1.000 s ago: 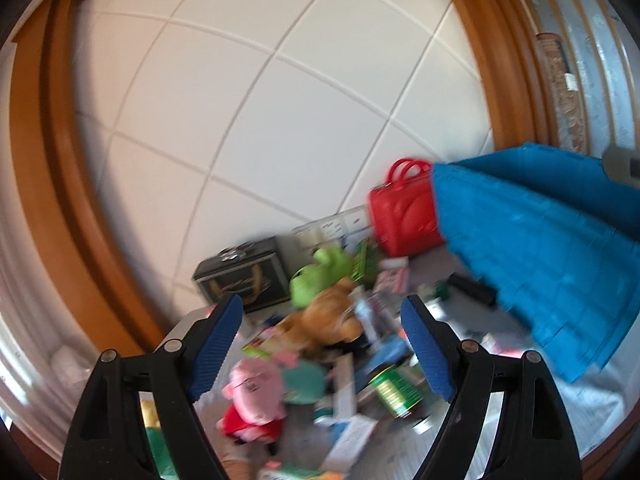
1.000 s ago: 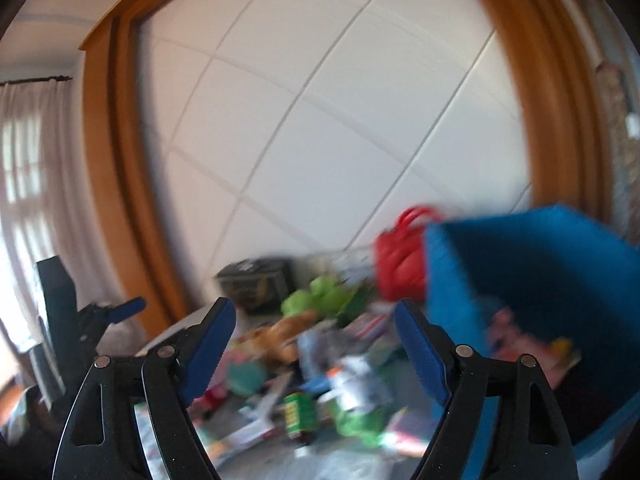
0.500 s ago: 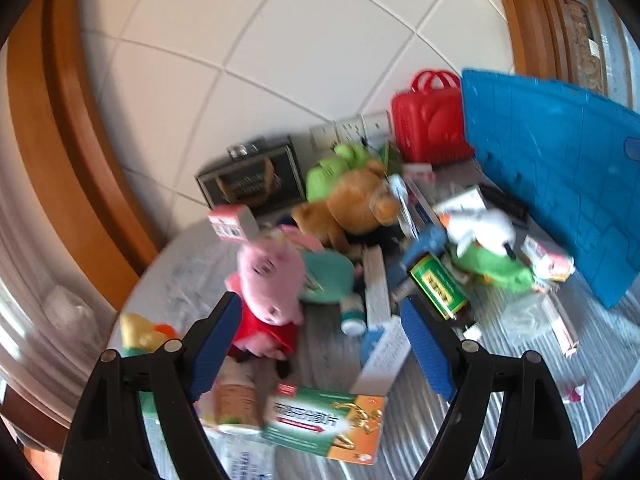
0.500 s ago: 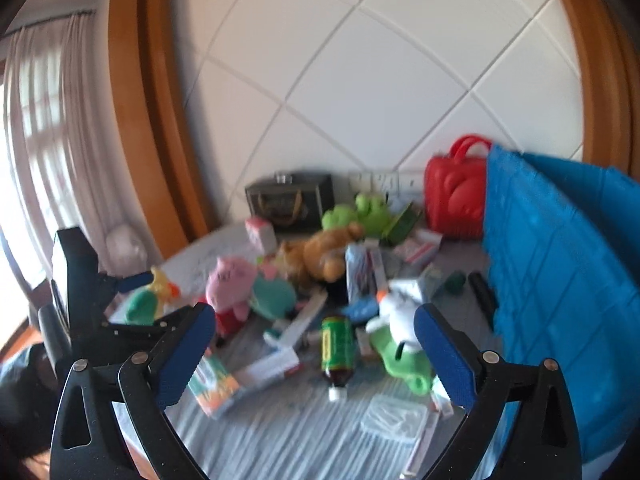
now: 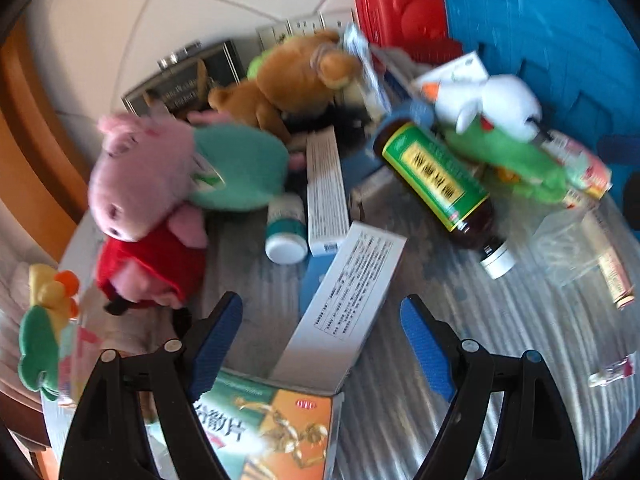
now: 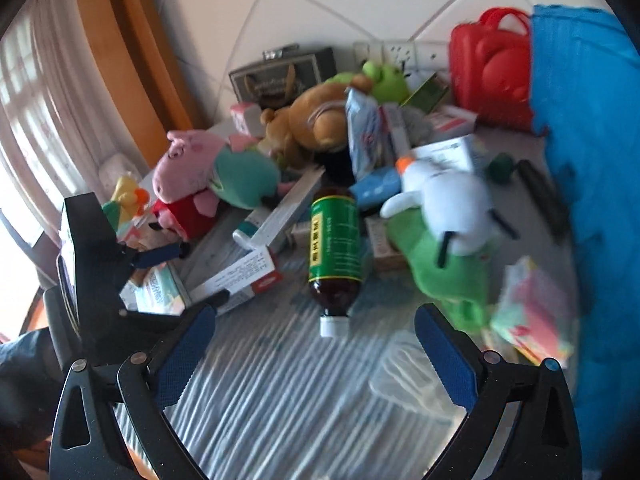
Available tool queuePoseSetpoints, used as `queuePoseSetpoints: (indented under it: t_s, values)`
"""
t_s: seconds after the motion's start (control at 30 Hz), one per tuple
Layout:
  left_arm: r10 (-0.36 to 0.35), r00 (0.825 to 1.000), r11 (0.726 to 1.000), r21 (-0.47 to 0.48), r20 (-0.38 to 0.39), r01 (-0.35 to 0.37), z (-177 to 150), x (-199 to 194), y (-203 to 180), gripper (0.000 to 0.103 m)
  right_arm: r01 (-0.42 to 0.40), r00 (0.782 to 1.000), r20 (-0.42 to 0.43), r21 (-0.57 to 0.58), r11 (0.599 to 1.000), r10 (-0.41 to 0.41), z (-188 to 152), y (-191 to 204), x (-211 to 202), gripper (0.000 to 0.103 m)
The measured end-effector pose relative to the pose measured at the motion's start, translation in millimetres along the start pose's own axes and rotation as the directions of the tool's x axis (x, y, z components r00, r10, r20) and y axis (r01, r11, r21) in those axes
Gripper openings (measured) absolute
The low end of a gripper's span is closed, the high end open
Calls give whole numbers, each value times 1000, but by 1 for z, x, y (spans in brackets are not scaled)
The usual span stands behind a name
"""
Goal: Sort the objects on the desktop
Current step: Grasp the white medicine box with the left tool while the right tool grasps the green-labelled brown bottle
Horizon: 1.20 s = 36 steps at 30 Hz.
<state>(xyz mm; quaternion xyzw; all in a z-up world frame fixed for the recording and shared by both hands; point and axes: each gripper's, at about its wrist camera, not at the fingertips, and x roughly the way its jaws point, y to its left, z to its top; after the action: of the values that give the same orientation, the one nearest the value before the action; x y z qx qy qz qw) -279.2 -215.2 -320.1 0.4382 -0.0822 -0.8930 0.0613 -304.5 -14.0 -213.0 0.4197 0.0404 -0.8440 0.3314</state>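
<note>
Desk surface [image 6: 280, 392]: grey striped cloth, crowded with toys and medicine packs.

Left gripper [image 5: 322, 320]: jaws wide apart, nothing between the pads; it hangs over a white printed carton [image 5: 344, 304] that lies slantwise across an orange-and-green medicine box [image 5: 276, 428] at the near edge.

Right gripper [image 6: 314, 332]: jaws spread fully, nothing held. The white cap of a brown medicine bottle [image 6: 335, 248] with green and yellow label lies between the fingertips in the view, on the cloth and apart from the pads. The bottle lies on its side, cap toward the near edge.

Soft toys:
- pink pig plush [image 5: 140, 200] in a red dress, left of centre, lying on its side
- teal plush [image 5: 240, 168] touching the pig's right side
- brown bear plush [image 5: 296, 76], far centre
- green frog plush [image 6: 386, 78] behind the bear
- white and green plush [image 6: 448, 220], just right of the bottle
- yellow and green toy [image 5: 46, 320], far left edge

Medicine items:
- small white bottle with teal band [image 5: 286, 228], on its side beside a long white box [image 5: 326, 196]
- clear plastic bag [image 6: 416, 376], near right
- colourful pack [image 6: 532, 316] against the blue bin

Containers: blue bin [image 6: 592, 160] along the right side; red plastic case [image 6: 492, 72] at the far right; dark box with metal clasp [image 6: 284, 72] against the tiled wall [image 6: 360, 0].
</note>
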Motion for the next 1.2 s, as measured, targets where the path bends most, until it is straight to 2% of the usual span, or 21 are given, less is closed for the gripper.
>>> queuePoseSetpoints:
  t_s: [0.1,0.27,0.33,0.43,0.5,0.63,0.7,0.73,0.8,0.83,1.03,1.2]
  values:
    - [2,1000,1000,8,-30,-2,-4,16,3,81,6,1000,-19,-8,1000,-6,7,1,26,101]
    - [-5,996,999,41,-84,8,-10,40,1,82,41,997,-64,41,998,-39,20,-9,69,101]
    - [-20,997,999,29,-70,22,-10,41,3,82,56,995,-89,61,997,-50,24,-13,85,101]
    - [-52,996,999,-8,-76,51,-10,44,9,82,98,990,-110,76,992,-89,27,-15,103,90]
    - [-67,994,998,-23,-84,65,-9,46,11,82,118,986,-124,80,990,-108,28,-16,114,79]
    - [-76,993,997,-22,-87,75,-6,48,12,83,152,980,-144,74,986,-140,31,-13,132,69]
    - [-75,994,997,-5,-84,75,-4,49,10,83,163,975,-163,75,984,-149,31,-14,140,52]
    - [-78,994,997,2,-82,79,-4,48,9,80,170,975,-160,75,983,-156,30,-14,141,52]
    - [-112,991,994,7,-75,113,-5,46,8,67,160,976,-164,73,984,-146,26,-14,138,52]
    - [-139,988,990,2,-71,140,-6,45,7,56,147,978,-162,82,986,-133,24,-15,134,52]
    - [-135,989,991,13,-59,136,-9,39,1,48,145,981,-139,55,988,-136,5,-8,98,52]
    - [-140,989,990,7,-56,140,-12,31,-2,41,160,980,-135,79,984,-149,-7,-12,78,52]
